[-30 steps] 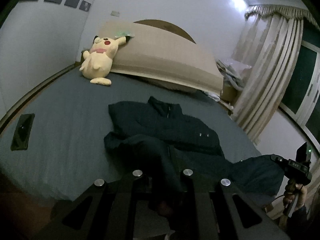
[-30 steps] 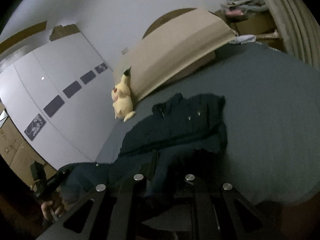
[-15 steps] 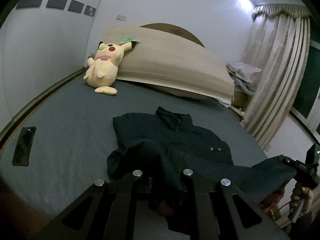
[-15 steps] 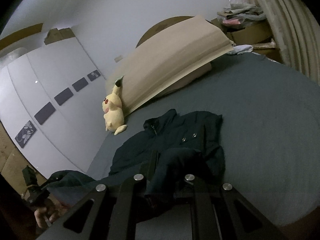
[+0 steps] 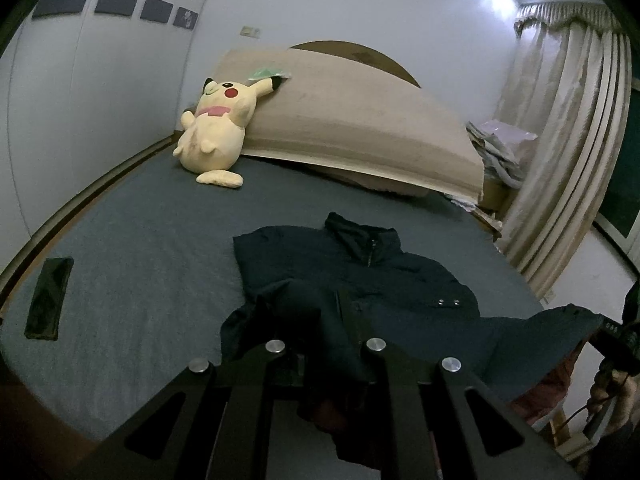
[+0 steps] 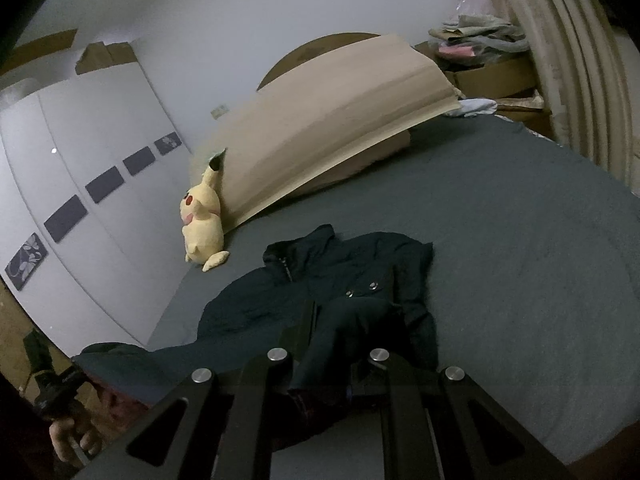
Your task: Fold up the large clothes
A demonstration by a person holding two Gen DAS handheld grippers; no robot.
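A dark navy jacket (image 5: pixel 360 272) lies collar-away on the grey-blue bed (image 5: pixel 140 248); it also shows in the right wrist view (image 6: pixel 352 276). My left gripper (image 5: pixel 326 356) is shut on the jacket's near left hem, lifted off the bed. My right gripper (image 6: pixel 324 364) is shut on the near right hem, held up too. The hem stretches between the two grippers above the bed edge. The right gripper also appears at the left view's right edge (image 5: pixel 612 332), the left gripper at the right view's lower left (image 6: pixel 56 384).
A yellow plush toy (image 5: pixel 216 128) leans on a beige cover (image 5: pixel 352 120) at the headboard. A dark phone (image 5: pixel 50 298) lies on the bed's left side. Curtains (image 5: pixel 568 152) and a box with piled clothes (image 6: pixel 480 48) stand to the right.
Both grippers have pulled back and up with the hem. The jacket has slid toward the foot of the bed and its lower part is stretched out between them.
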